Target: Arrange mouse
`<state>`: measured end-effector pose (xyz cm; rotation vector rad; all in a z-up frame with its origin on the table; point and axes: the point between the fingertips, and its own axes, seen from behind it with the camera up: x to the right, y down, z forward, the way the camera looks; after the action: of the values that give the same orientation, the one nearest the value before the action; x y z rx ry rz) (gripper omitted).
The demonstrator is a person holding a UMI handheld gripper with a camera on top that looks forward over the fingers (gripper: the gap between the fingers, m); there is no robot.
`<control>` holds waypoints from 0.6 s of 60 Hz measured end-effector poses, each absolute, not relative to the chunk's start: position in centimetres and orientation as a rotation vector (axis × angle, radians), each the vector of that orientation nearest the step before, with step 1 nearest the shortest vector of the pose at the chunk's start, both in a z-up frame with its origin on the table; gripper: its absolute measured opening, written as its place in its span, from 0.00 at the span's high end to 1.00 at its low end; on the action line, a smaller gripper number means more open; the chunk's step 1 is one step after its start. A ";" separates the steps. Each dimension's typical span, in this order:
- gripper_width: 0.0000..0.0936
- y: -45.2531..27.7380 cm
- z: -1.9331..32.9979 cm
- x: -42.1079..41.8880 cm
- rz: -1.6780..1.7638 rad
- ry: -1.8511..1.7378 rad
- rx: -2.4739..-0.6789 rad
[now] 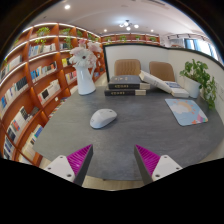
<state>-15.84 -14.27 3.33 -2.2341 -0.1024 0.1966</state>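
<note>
A white computer mouse (103, 117) lies on the grey tabletop (130, 130), beyond my fingers and a little left of the middle. My gripper (113, 158) is open and empty, its two magenta pads (80, 157) spread wide above the table's near edge. Nothing stands between the fingers.
A light blue mouse mat (186, 111) lies at the right. A stack of dark books (125, 87) sits at the far side, with a white bust (85, 68) to its left and a potted plant (203, 78) at the far right. Bookshelves (25, 85) line the left wall. Two chairs (145, 70) stand behind the table.
</note>
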 end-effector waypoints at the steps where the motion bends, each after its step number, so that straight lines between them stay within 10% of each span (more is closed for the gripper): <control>1: 0.11 -13.7 3.1 -16.3 0.196 -0.103 -2.238; 36: 0.13 3.0 -0.8 -25.9 0.183 -0.131 -2.282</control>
<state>-25.87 3.04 -0.77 -2.2816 -0.1313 0.1831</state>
